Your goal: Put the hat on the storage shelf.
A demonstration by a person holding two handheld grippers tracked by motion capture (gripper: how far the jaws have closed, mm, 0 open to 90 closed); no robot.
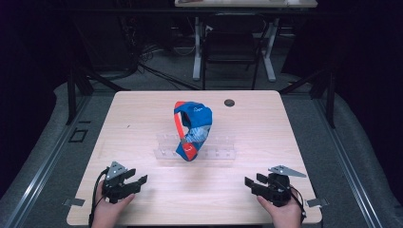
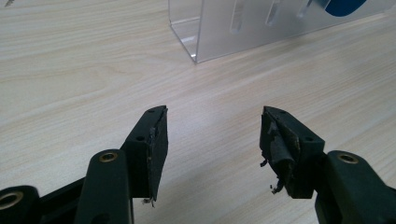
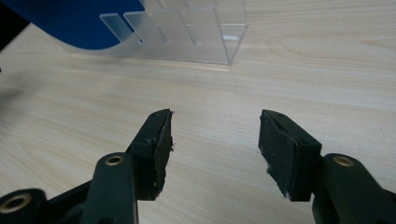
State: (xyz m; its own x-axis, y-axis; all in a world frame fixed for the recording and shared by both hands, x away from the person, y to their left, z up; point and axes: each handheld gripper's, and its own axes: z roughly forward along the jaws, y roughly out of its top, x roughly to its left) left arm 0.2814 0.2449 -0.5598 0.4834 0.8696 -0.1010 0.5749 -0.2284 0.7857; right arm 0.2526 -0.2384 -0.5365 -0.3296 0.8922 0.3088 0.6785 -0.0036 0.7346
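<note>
A blue bag (image 1: 192, 130) with orange and white markings is seen standing near the middle of the tabletop (image 1: 142, 114), propped in a clear plastic rack (image 1: 218, 153). One bag and one rack are counted; a single small dark round disc (image 1: 229, 102) lies on the wood beyond them, toward the far right, well apart from the bag. The bag is set upright with its long axis rising from the rack, its top leaning slightly toward the far side. The rack's long axis runs from left to right across the tabletop. Two tongs are held at the near edge, one in each hand. The left tongs (image 1: 135, 182) are gripped by the left hand (image 1: 108, 209) near the near left corner and are angled inward toward the rack; the right tongs (image 1: 251, 183) are gripped by the right hand (image 1: 283, 211) near the near right corner and are likewise angled inward. In the left gripper view the left tongs (image 2: 212, 140) are seen spread wide with nothing between the jaws, bare wood below and the rack's end (image 2: 233, 28) ahead. In the right gripper view the right tongs (image 3: 215, 140) are equally spread and hold nothing, with the rack (image 3: 196, 32) and a part of the blue bag (image 3: 79, 21) ahead.
</note>
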